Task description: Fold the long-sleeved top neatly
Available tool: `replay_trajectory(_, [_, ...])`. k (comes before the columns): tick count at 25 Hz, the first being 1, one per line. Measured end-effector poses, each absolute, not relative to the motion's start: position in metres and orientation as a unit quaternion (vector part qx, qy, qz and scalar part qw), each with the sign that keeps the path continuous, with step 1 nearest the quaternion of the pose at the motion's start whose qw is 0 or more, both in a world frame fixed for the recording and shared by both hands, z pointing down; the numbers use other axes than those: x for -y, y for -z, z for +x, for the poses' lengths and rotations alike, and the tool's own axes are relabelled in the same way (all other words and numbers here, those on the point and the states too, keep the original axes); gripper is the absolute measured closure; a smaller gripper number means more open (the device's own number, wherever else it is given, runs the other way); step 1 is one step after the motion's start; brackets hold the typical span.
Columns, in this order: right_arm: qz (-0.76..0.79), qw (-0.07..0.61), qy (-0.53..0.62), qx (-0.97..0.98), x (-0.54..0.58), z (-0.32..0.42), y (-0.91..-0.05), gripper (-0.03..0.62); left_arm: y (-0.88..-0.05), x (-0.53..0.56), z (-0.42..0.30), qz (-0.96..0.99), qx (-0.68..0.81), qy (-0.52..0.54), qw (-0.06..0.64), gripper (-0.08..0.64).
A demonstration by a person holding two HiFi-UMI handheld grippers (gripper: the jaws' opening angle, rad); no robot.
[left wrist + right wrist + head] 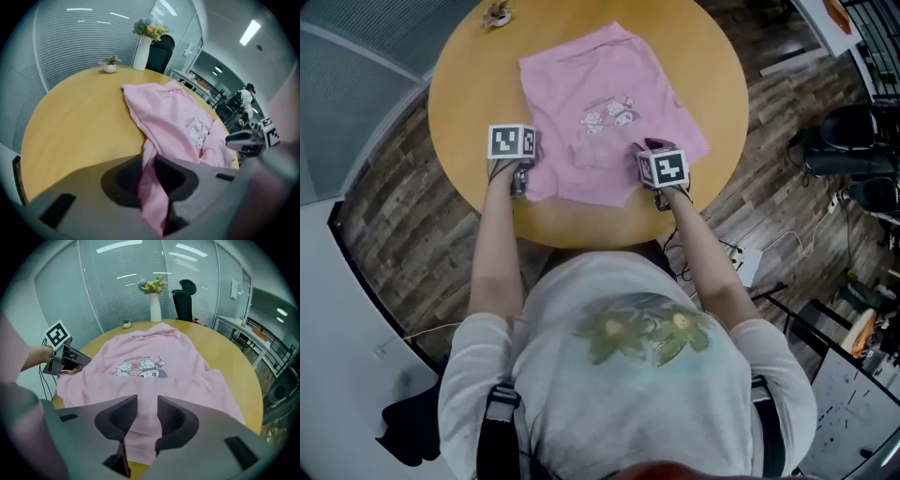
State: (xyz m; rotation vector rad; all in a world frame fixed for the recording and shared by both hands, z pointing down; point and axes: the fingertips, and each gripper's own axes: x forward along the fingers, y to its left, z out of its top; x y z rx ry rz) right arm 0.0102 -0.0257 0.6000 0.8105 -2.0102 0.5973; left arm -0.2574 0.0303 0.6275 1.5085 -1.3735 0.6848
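Observation:
A pink long-sleeved top (600,112) with a cartoon print lies spread on the round wooden table (469,84). At its near left corner my left gripper (525,169) is shut on a twisted strip of the fabric (152,197), which runs up between the jaws (149,159). My right gripper (649,155) sits at the near right hem. Its jaws (147,401) are closed on a raised fold of the top (150,357). Each gripper shows in the other's view: the right gripper (243,140) and the left gripper (65,362).
A small potted plant (498,13) stands at the table's far left edge. Beyond the table are a white vase of flowers (154,301) and a black chair (183,298). Cables and a power strip (741,262) lie on the floor at the right.

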Motion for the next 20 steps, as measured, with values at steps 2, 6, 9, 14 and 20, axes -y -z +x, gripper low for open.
replay_trajectory(2, [0.317, 0.456, -0.238, 0.797, 0.033, 0.015, -0.610, 0.448, -0.632, -0.037, -0.263, 0.607, 0.565, -0.271, 0.488, 0.523])
replay_trajectory(6, [0.304, 0.498, -0.237, 0.777, 0.035, 0.028, -0.634, 0.449, -0.629, -0.062, -0.298, 0.567, 0.606, -0.210, 0.517, 0.537])
replay_trajectory(9, [0.313, 0.493, -0.233, 0.778, 0.035, 0.029, -0.634, 0.451, -0.620, -0.099, -0.346, 0.515, 0.659, -0.167, 0.522, 0.538])
replay_trajectory(14, [0.312, 0.478, -0.231, 0.788, 0.031, 0.037, -0.635, 0.451, -0.599, -0.186, -0.396, 0.422, 0.732, -0.060, 0.531, 0.538])
replay_trajectory(20, [0.316, 0.462, -0.203, 0.803, 0.033, 0.023, -0.622, 0.451, -0.572, -0.244, -0.394, 0.374, 0.763, 0.052, 0.525, 0.538])
